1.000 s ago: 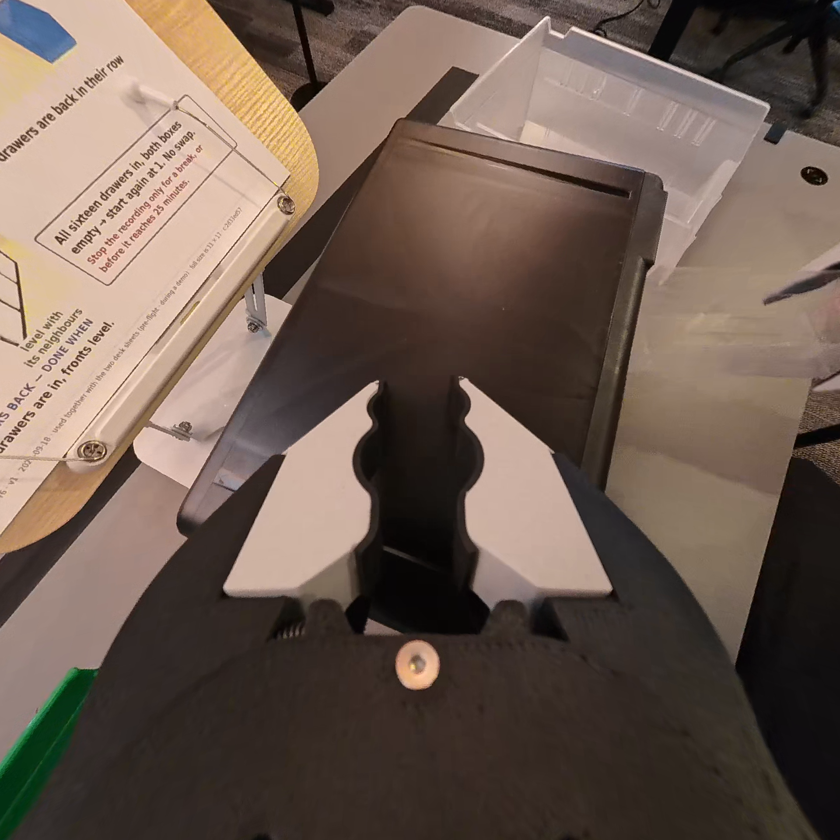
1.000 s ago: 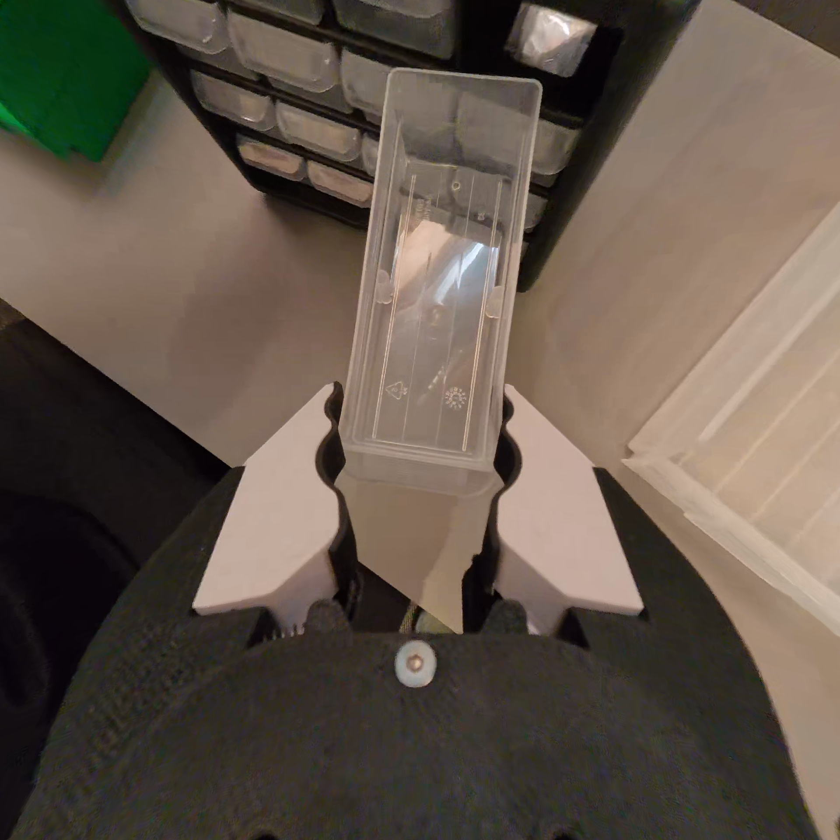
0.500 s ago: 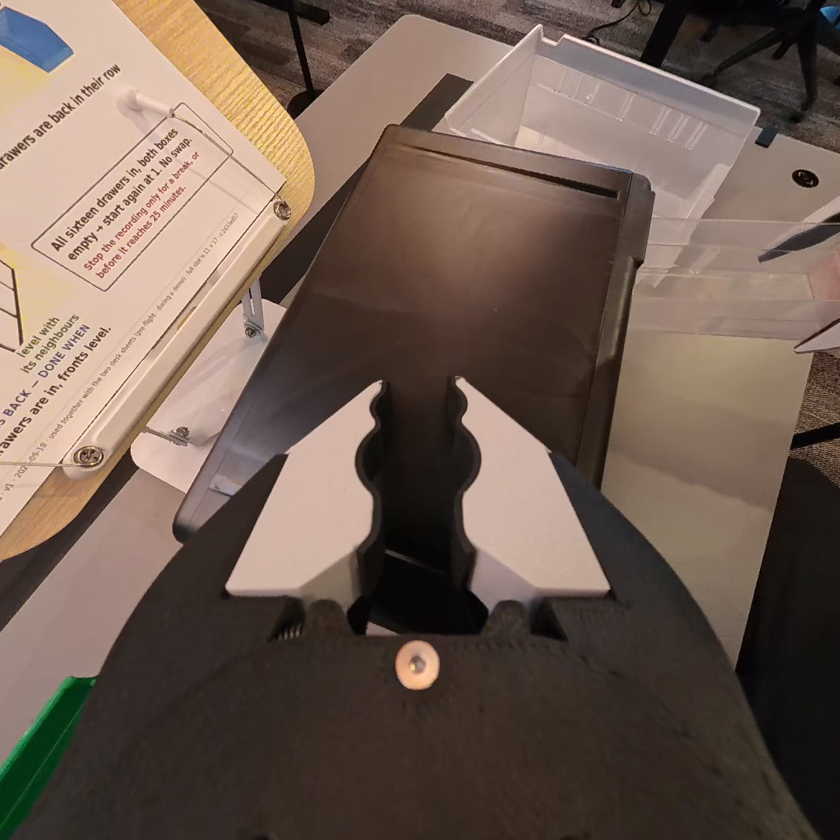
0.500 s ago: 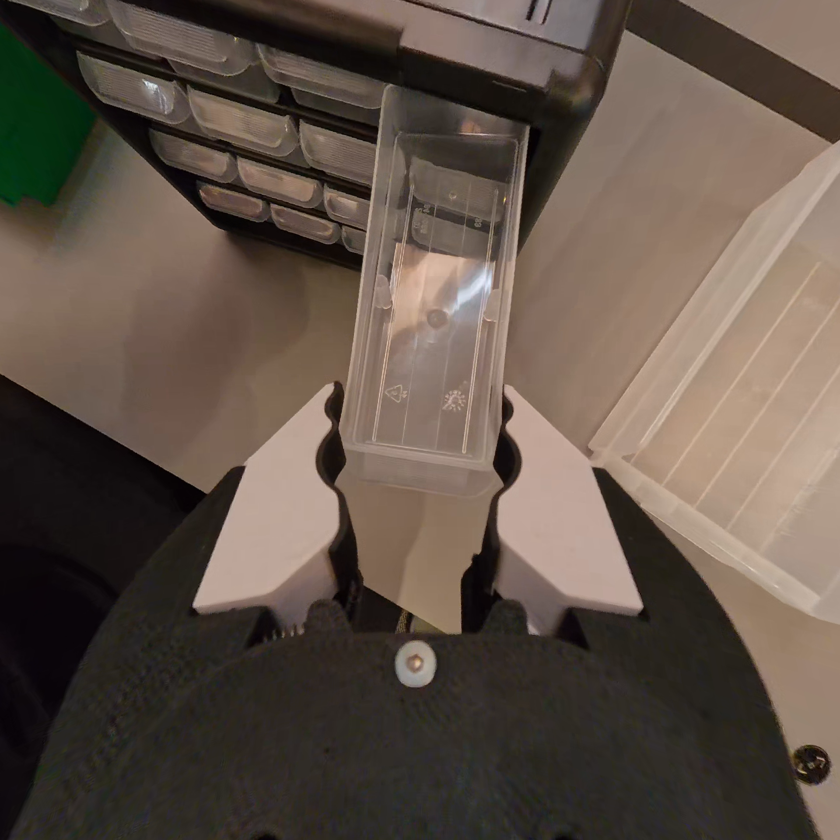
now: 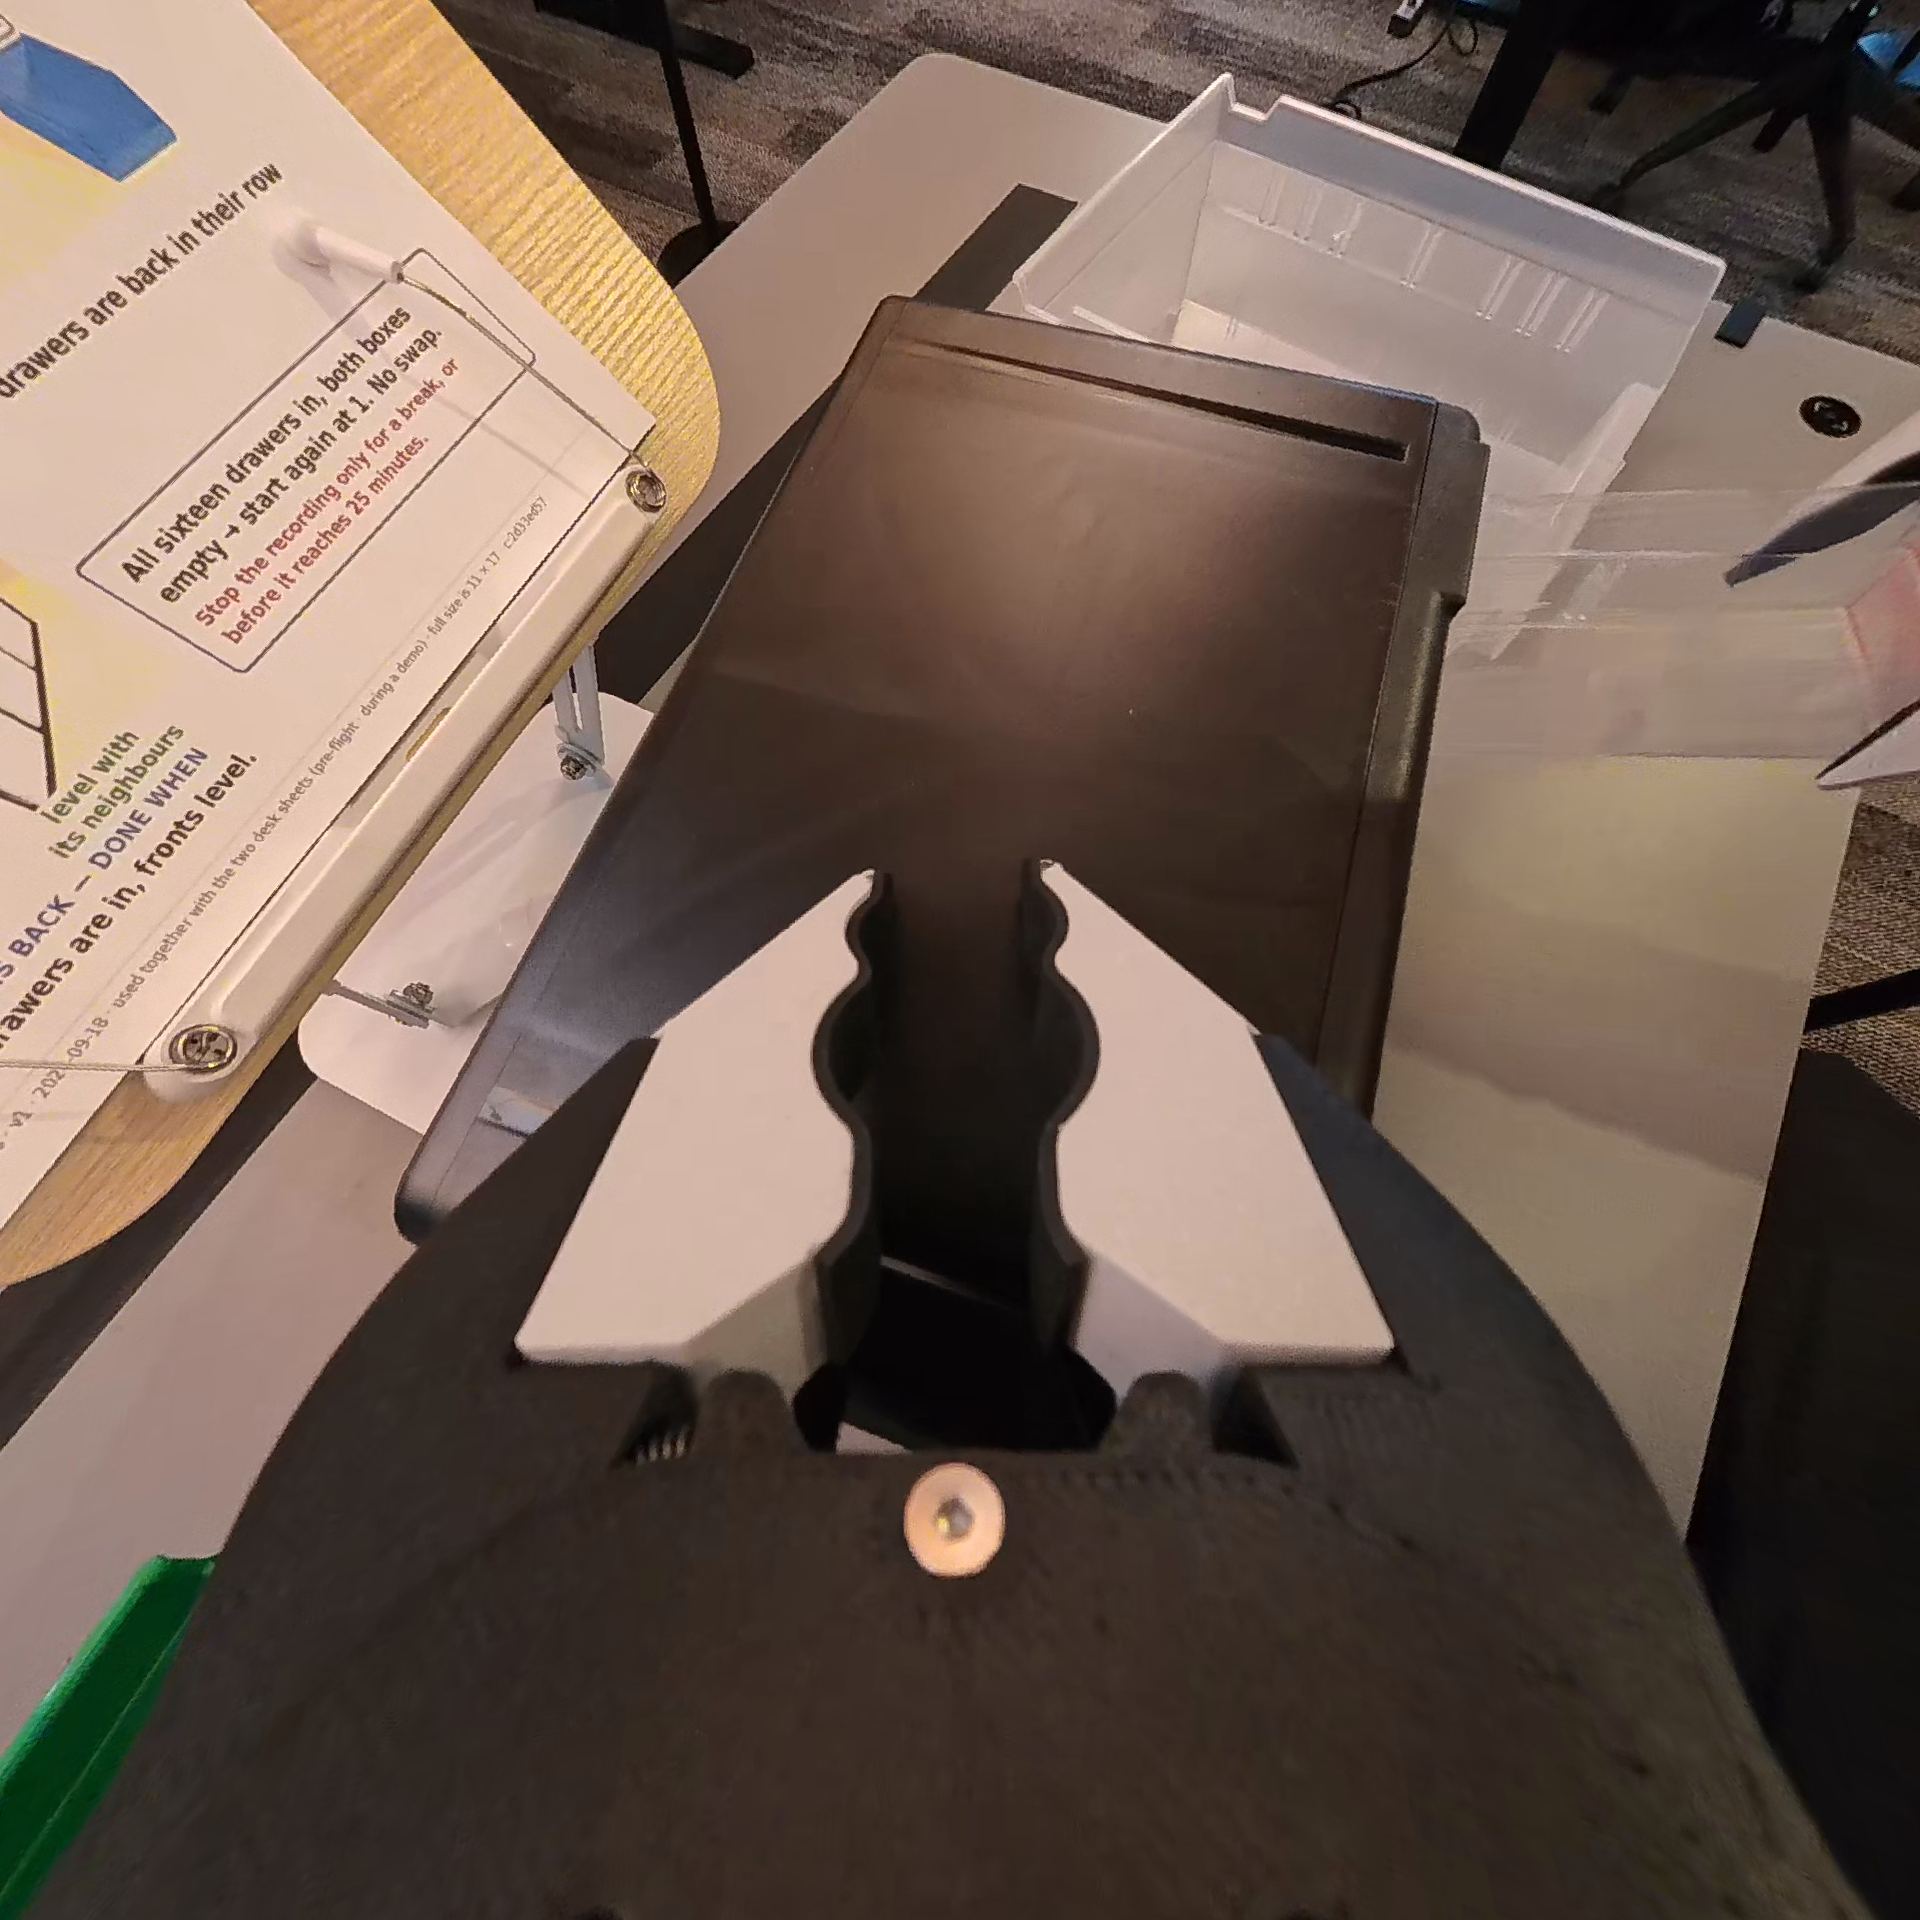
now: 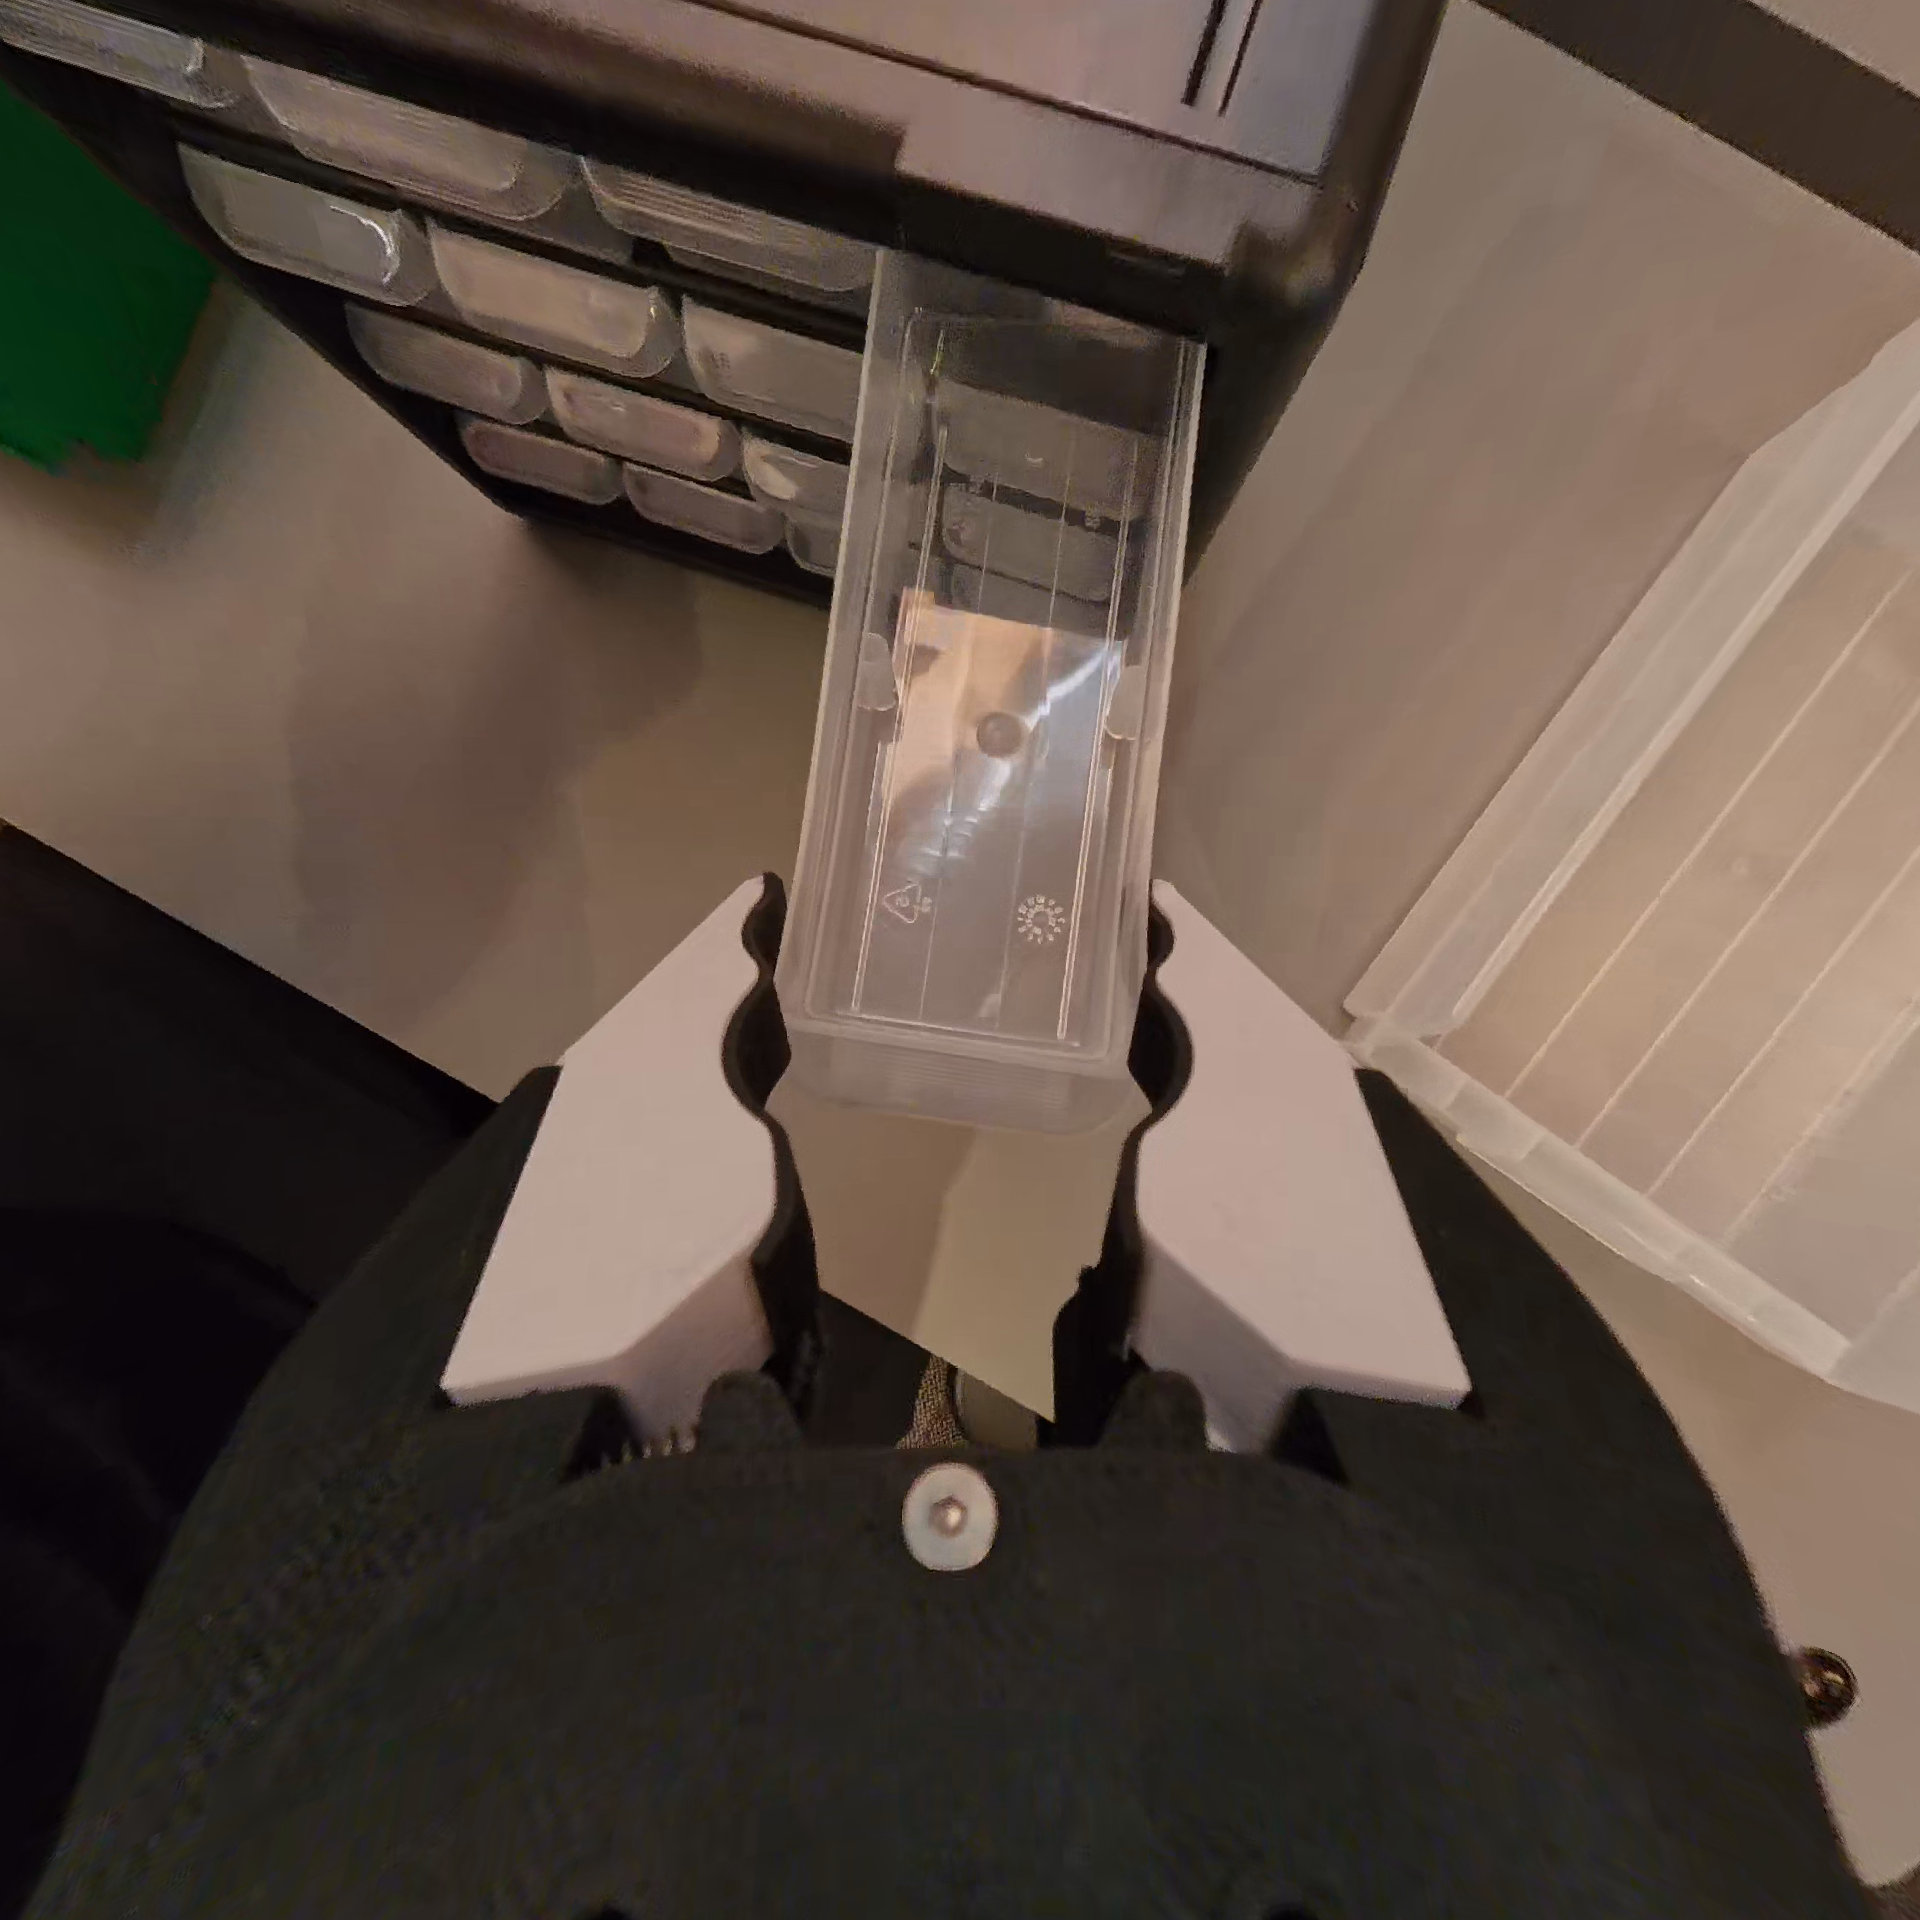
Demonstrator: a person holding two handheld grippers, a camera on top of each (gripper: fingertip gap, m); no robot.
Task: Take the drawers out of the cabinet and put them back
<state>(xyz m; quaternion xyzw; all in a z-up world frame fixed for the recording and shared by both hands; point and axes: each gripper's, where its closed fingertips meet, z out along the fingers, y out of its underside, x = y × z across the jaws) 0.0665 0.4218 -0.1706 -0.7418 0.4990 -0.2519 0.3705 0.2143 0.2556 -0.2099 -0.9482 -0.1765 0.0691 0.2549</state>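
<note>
The black drawer cabinet (image 5: 1091, 582) stands on the pale table, and I see its top from above in the left wrist view. My left gripper (image 5: 956, 873) hovers low over the near part of that top, with its jaws a narrow gap apart and nothing between them. My right gripper (image 6: 961, 904) is shut on the front end of a clear plastic drawer (image 6: 997, 727). The drawer's far end sits at the top right slot of the cabinet (image 6: 1039, 156). Several clear drawers (image 6: 540, 301) fill the other slots. The drawer (image 5: 1610, 592) and the right gripper (image 5: 1849, 644) also show at the cabinet's right side.
A white plastic bin (image 5: 1351, 260) stands behind the cabinet, and it shows to the right of the drawer in the right wrist view (image 6: 1662, 935). An instruction sheet on a wooden stand (image 5: 260, 520) is to the left. A green bin (image 6: 73, 312) sits left of the cabinet front.
My right gripper has carried the clear drawer up and forward, from in front of the lower rows to the top right slot. My left gripper has hardly moved.
</note>
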